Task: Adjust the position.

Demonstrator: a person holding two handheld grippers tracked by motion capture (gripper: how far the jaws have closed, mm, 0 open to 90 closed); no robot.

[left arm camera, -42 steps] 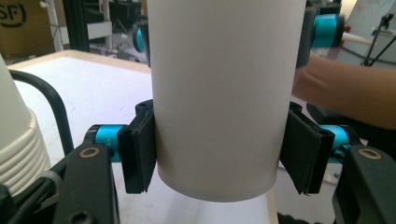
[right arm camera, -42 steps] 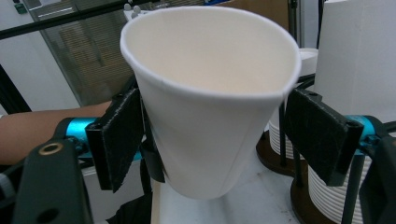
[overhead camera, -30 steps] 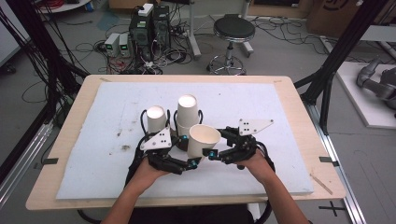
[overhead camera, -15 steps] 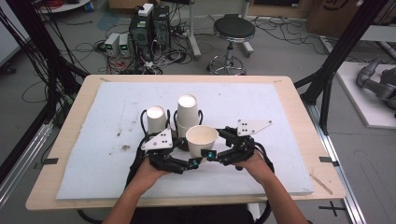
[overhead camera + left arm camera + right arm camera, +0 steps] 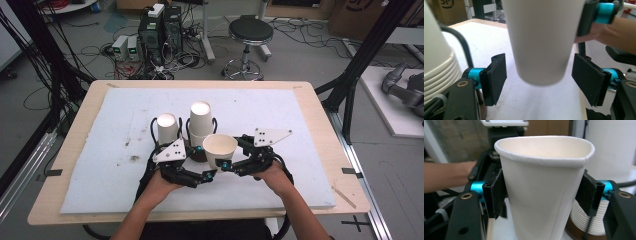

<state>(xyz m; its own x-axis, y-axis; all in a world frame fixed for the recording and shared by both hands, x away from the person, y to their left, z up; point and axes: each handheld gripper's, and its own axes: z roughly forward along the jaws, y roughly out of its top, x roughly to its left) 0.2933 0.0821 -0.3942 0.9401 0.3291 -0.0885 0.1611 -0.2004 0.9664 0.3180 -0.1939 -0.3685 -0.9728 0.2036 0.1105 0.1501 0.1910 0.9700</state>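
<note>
An upright white paper cup [image 5: 220, 148] hangs just above the white mat, with my right gripper [image 5: 228, 161] shut on its sides. In the right gripper view both pads [image 5: 496, 195] press the cup [image 5: 541, 182], and its rim is squeezed slightly oval; these jaws have just been closing on it. My left gripper [image 5: 206, 176] sits low in front of the cup. Its jaws have just been opening and stand open [image 5: 539, 80] around the cup's bottom [image 5: 541, 45], with a gap on each side.
A stack of upside-down paper cups [image 5: 200, 121] stands just behind the held cup, and a single upside-down cup [image 5: 167, 128] is to its left. The white mat [image 5: 300, 125] covers the wooden table [image 5: 90, 100]. Cables loop around the cups.
The held cup was tilted with its mouth towards the camera and now stands upright. Both hands have stayed where they were.
</note>
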